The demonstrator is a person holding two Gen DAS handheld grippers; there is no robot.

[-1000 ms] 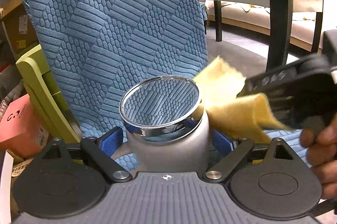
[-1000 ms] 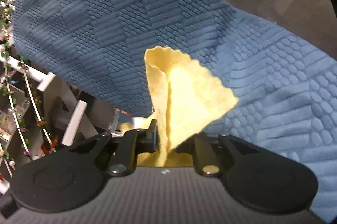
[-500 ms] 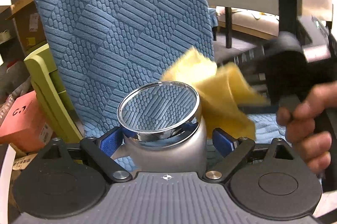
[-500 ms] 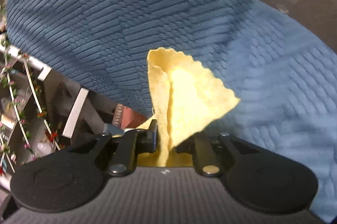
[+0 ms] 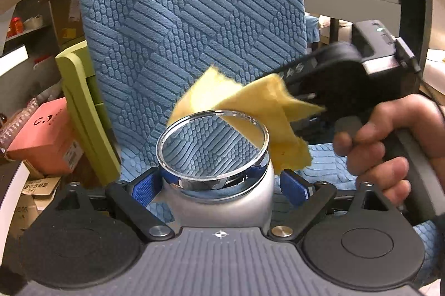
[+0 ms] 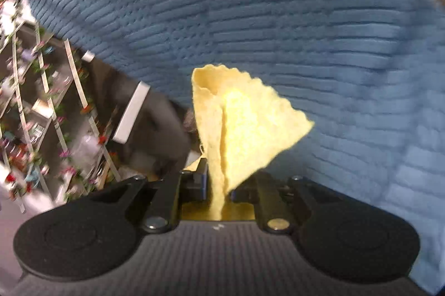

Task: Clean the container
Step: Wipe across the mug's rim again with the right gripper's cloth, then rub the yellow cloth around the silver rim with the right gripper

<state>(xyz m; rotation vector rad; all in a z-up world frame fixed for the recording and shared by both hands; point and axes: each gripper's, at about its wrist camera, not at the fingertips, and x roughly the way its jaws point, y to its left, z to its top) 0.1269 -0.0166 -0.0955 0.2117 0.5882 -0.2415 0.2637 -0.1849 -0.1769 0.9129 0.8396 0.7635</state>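
Left gripper (image 5: 221, 182) is clamped on the silver container (image 5: 217, 193), held up in front of a blue chair cover (image 5: 189, 17). Right gripper (image 6: 219, 184) pinches a yellow cloth (image 5: 250, 106) right at the rim, so probably mid-wipe; next it needs pushing inside.

Bright, even indoor light; right wrist view motion-blurred, both fisheye-bent at edges.
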